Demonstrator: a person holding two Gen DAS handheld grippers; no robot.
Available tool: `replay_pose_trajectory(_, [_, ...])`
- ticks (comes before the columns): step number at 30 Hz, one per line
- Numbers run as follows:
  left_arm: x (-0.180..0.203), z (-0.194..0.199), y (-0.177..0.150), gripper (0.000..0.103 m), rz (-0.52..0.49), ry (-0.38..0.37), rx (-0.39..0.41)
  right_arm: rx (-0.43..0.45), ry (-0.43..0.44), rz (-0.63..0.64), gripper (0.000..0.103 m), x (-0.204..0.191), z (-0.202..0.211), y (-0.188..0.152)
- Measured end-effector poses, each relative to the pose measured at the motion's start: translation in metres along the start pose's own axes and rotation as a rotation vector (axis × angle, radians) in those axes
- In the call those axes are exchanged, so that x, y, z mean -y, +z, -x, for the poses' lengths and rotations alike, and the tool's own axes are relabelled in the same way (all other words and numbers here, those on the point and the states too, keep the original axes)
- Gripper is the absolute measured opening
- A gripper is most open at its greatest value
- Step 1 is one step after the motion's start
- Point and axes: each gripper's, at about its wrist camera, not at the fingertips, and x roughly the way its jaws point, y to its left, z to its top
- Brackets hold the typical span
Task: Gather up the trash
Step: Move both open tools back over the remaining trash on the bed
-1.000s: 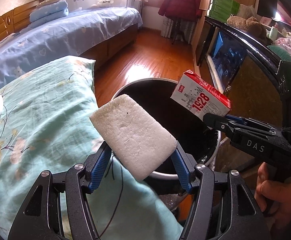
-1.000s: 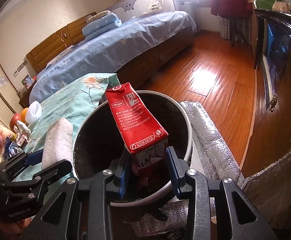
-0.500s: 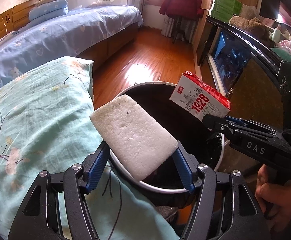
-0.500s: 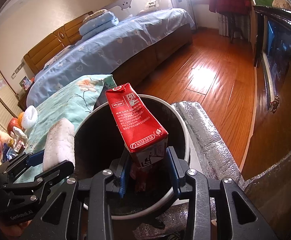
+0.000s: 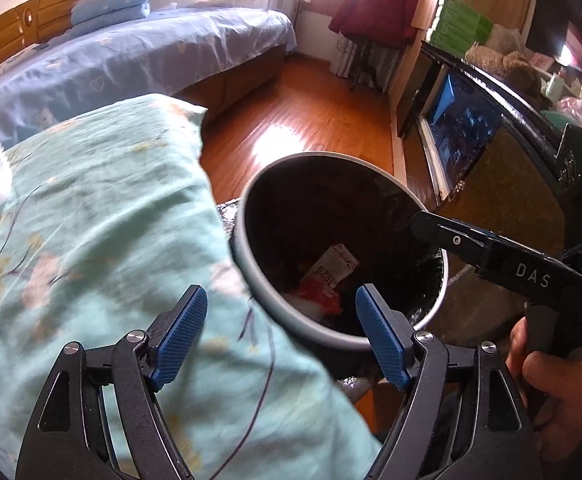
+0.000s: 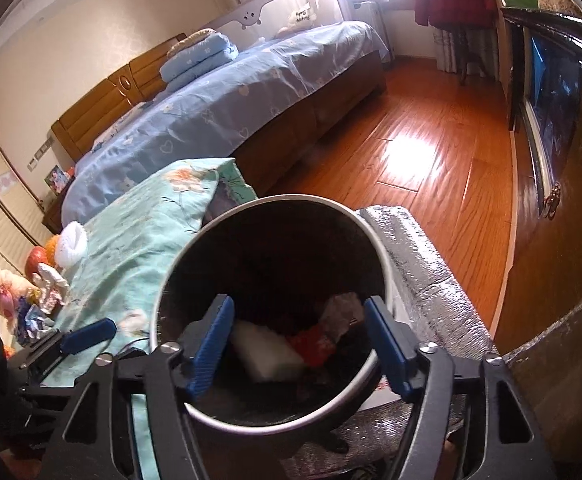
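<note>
Left gripper (image 5: 281, 336): jaws just opened, spread, nothing between them. Trash bin (image 5: 371, 170): white foam block (image 6: 267, 350) and red carton (image 5: 333, 266) printed "1928" lie inside. Right gripper (image 6: 297, 344), marked "DAS": jaws just opened, spread, empty.

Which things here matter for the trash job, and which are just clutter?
Job: bin; carton and foam block inside it; left gripper and right gripper, both open.
Clutter: pillow, bed, toys, coat.
</note>
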Motion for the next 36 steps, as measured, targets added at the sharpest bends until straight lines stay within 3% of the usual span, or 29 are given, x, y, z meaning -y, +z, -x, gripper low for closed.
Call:
replay_pose_trajectory(6, [-0.027,0.03,-0.025,0.079,0.061,0.029,0.048,0.008,0.049,0.037,0.082,-0.03,0.008,-0.013])
replay_pose_trajectory(20, [-0.111,0.091,-0.081,0.079,0.228,0.135,0.123,-0.021,0.169,0.127,0.088,-0.111,0.008,-0.048])
replay_pose_trajectory(36, [-0.19,0.14,-0.13,0.079,0.377,0.263,0.182,-0.077,0.272,0.208,0.089,-0.192,-0.005,-0.079])
